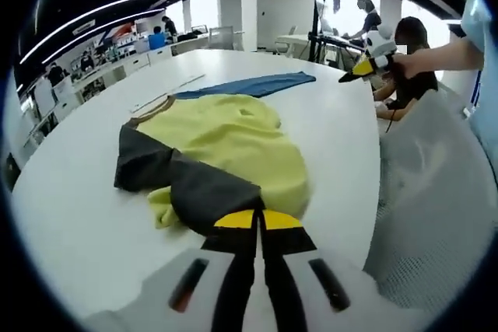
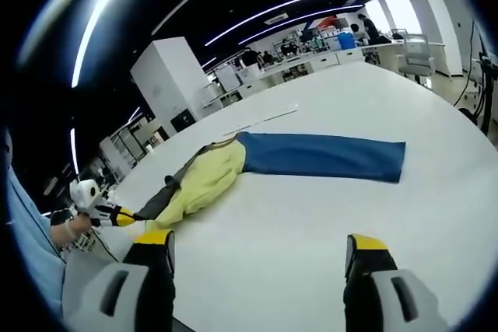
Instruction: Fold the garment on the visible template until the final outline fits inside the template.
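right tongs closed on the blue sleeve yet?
No. In the right gripper view the right tongs stand wide open over bare white table, well short of the blue sleeve, gripping nothing.

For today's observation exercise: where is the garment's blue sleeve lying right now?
The blue sleeve lies flat on the white table, stretching rightward from the yellow body in the right gripper view, beyond the open right gripper.

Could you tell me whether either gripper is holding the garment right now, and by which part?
The left gripper is shut on the garment at its near dark grey edge. The right gripper is open, holding nothing.
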Available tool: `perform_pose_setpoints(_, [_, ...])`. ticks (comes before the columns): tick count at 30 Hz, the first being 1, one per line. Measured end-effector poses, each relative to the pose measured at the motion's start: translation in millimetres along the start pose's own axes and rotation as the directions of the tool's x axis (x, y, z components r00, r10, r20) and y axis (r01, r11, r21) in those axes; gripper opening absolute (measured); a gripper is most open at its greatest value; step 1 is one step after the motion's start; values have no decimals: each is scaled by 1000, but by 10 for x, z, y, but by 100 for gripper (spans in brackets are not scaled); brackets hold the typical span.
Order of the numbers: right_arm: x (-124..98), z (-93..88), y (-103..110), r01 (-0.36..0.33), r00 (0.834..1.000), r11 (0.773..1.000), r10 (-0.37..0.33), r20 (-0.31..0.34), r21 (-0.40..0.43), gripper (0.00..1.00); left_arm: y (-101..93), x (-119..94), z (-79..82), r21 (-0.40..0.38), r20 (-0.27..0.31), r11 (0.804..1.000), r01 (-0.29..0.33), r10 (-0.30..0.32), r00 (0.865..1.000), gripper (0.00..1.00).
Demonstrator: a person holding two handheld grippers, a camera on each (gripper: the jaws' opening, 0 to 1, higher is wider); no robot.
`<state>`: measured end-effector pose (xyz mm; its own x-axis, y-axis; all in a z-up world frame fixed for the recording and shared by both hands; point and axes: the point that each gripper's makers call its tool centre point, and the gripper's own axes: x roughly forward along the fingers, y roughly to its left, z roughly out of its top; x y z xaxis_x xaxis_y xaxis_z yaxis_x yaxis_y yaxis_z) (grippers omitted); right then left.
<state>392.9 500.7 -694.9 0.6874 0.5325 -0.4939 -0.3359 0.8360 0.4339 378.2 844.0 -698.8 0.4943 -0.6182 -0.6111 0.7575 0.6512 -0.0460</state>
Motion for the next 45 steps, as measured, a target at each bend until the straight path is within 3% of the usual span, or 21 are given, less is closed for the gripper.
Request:
perform_pose_setpoints(5, [18, 8, 20, -5, 1000, 1000, 5, -3, -4, 91, 406, -270, 148, -27, 32, 995, -91, 92, 995, 0])
perform_pose_setpoints(8, [32, 25, 22, -7, 1000, 1000, 7, -4, -7, 91, 738, -528, 267, -80, 69, 983, -162, 168, 983, 0])
perform_pose_setpoints(12, [47, 50, 31, -8, 1000, 1000, 8, -6, -12, 91, 1137, -801, 278, -128, 82, 965, -227, 239, 968, 0])
perform_pose_setpoints(19, [87, 53, 23, -9, 1000, 1000, 9, -16, -13, 91, 1904, -1252, -6, -238, 32, 905, -354, 372, 928, 0])
perform_pose_setpoints(24, [122, 40, 19, -9, 1000, 1000, 9, -25, -12, 91, 2245, -1412, -236, -297, -3, 870, -394, 412, 911, 0])
perform_pose_setpoints(25, [126, 34, 19, -9, 1000, 1000, 9, -29, -12, 91, 2316, -1465, -325, -336, -35, 848, -409, 423, 906, 0])
perform_pose_setpoints(27, [132, 24, 15, -9, 999, 1000, 9, -34, -13, 91, 2421, -1524, -390, -337, -37, 845, -416, 429, 902, 0])
perform_pose_setpoints(28, [137, 18, 11, -9, 999, 1000, 9, -37, -14, 91, 2479, -1572, -483, -361, -71, 827, -431, 436, 897, 0])
perform_pose_setpoints(29, [141, 16, 9, -9, 999, 1000, 9, -38, -13, 91, 2515, -1593, -503, -354, -68, 830, -432, 438, 897, 0])
perform_pose_setpoints(30, [148, 11, 3, -7, 999, 1000, 7, -40, -11, 91, 2557, -1624, -562, -376, -83, 817, -437, 440, 894, 0])
perform_pose_setpoints(32, [161, 1, 0, -7, 999, 1000, 7, -44, -9, 91, 2576, -1640, -632, -407, -107, 806, -429, 424, 899, 0])
perform_pose_setpoints(39, [211, -20, 13, -9, 998, 1000, 9, -55, -10, 91, 2741, -1774, -915, -472, -209, 763, -441, 389, 897, 0])
perform_pose_setpoints(41, [222, -32, 12, -9, 998, 1000, 9, -59, -10, 91, 2758, -1801, -1000, -533, -239, 730, -428, 356, 903, 0])
perform_pose_setpoints(43, [230, -32, 14, -10, 998, 1000, 9, -57, -8, 91, 2810, -1821, -1148, -557, -289, 707, -436, 326, 900, 0])
perform_pose_setpoints(45, [242, -39, 14, -9, 998, 1000, 9, -60, -7, 91, 2833, -1805, -1301, -607, -330, 670, -427, 277, 903, 0])
